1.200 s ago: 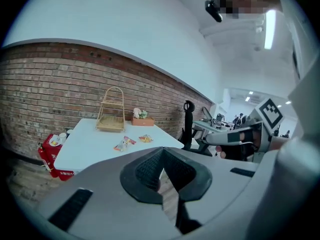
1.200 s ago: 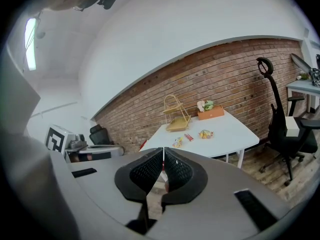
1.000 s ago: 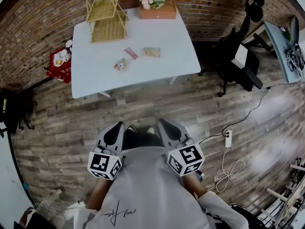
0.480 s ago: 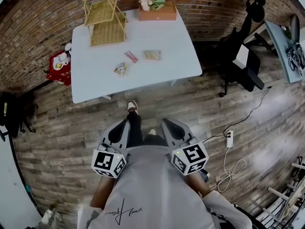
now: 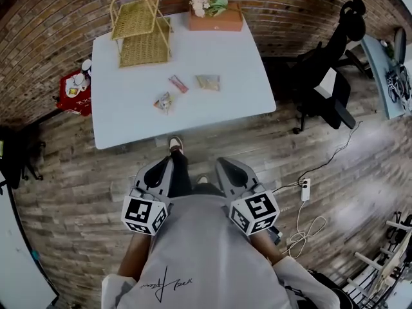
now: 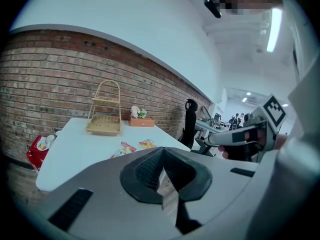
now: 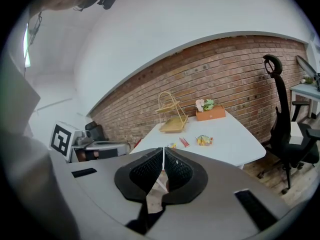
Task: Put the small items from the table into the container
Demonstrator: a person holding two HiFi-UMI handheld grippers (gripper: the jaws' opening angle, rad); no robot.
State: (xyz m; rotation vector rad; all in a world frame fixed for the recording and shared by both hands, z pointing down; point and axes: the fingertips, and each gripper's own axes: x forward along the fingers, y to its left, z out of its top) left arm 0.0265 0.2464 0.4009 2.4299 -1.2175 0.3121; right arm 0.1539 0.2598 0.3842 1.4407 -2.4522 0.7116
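Observation:
Three small wrapped snacks lie on the white table [image 5: 129, 114]: a multicoloured packet [image 5: 163, 101], a pink bar [image 5: 177, 83] and a yellow-green packet [image 5: 207, 82]. A two-tier wicker basket [image 5: 140, 34] stands at the table's far left corner. My left gripper [image 5: 158, 170] and right gripper [image 5: 225, 168] are held close to my body over the wooden floor, well short of the table. Both are shut with nothing between the jaws. In the left gripper view the basket [image 6: 104, 124] and snacks [image 6: 135, 146] lie ahead; the right gripper view shows the same basket [image 7: 173, 120] and snacks [image 7: 202, 140].
An orange planter with flowers [image 5: 215, 13] sits at the table's far edge. A red stool with cups [image 5: 76, 87] stands left of the table. A black office chair [image 5: 322, 85] and a desk are to the right. A power strip and cable [image 5: 305, 192] lie on the floor.
I have stepped toward the table; one foot now shows ahead near its front edge. Both grippers moved forward with me and stayed shut.

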